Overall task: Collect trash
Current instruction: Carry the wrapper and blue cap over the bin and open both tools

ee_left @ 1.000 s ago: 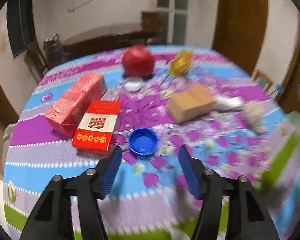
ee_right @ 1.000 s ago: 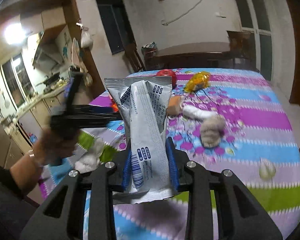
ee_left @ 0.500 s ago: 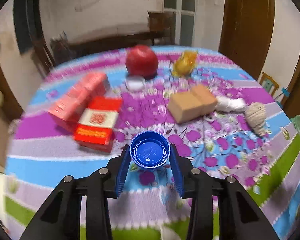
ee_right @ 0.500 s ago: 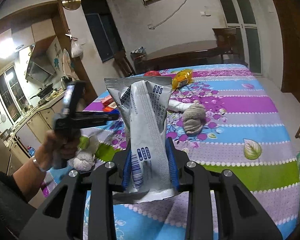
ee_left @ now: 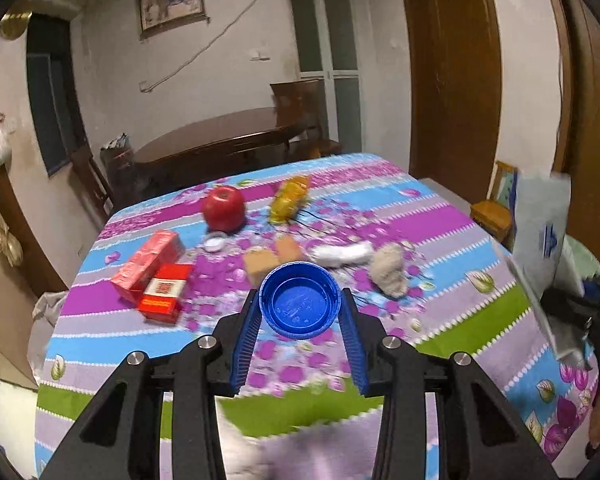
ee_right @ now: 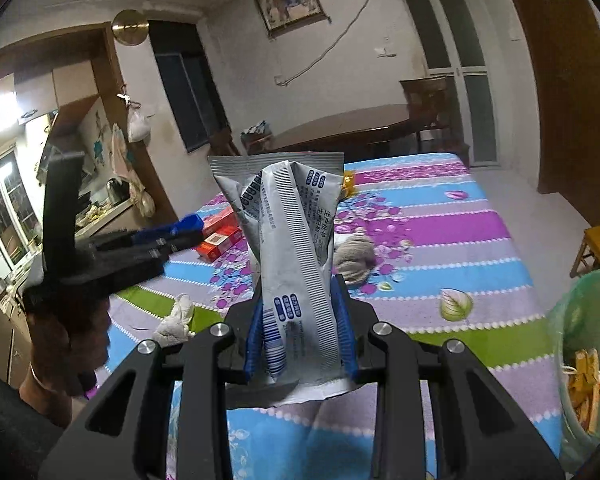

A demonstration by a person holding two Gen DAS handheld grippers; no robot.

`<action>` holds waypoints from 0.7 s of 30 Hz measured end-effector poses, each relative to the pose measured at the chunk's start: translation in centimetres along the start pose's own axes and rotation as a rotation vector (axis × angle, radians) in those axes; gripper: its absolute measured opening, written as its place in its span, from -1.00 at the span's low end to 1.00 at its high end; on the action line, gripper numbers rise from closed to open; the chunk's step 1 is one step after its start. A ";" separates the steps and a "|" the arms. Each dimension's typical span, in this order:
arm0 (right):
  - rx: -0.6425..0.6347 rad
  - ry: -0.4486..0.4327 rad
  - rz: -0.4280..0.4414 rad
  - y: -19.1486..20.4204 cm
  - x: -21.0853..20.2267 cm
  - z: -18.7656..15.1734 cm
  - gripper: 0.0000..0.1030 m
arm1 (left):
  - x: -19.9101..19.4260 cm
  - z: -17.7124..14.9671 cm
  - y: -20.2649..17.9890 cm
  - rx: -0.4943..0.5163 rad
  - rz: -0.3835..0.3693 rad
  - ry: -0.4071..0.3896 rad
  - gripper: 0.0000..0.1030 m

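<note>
Round table under a striped floral cloth in purple, blue, lilac and green. Toward the far edge, a red apple and a crinkled yellow wrapper. Just in front of the apple, a small white lid. To the left, two red cardboard boxes, touching. Mid-table, tan blocks, a white crumpled wad and a grey-beige fuzzy lump. Near the front edge, crumpled white tissue.

Glossy blue plastic cap, ribbed rim. Crinkled matt foil-look wrapper, printed. Smooth printed cloth on table. Shiny red boxes. Translucent green plastic bin. Matt blk plastic grippers w/ ribbed blue pads.
</note>
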State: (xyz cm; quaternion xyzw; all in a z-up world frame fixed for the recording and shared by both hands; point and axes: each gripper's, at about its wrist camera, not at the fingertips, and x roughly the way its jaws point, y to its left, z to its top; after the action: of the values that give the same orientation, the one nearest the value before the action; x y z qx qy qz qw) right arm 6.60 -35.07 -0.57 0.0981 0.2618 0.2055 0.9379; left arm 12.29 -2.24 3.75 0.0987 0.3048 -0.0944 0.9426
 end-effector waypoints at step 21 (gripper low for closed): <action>0.077 -0.025 -0.501 -13.5 -12.5 1.8 -0.42 | 1.7 6.8 -20.6 0.227 -0.172 -0.110 -0.21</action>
State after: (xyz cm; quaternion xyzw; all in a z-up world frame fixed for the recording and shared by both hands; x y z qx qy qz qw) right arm 2.30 -52.76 2.68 0.0682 0.2740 -0.0446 0.9583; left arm 12.51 -23.94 5.55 0.1726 0.2474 -0.2138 0.9291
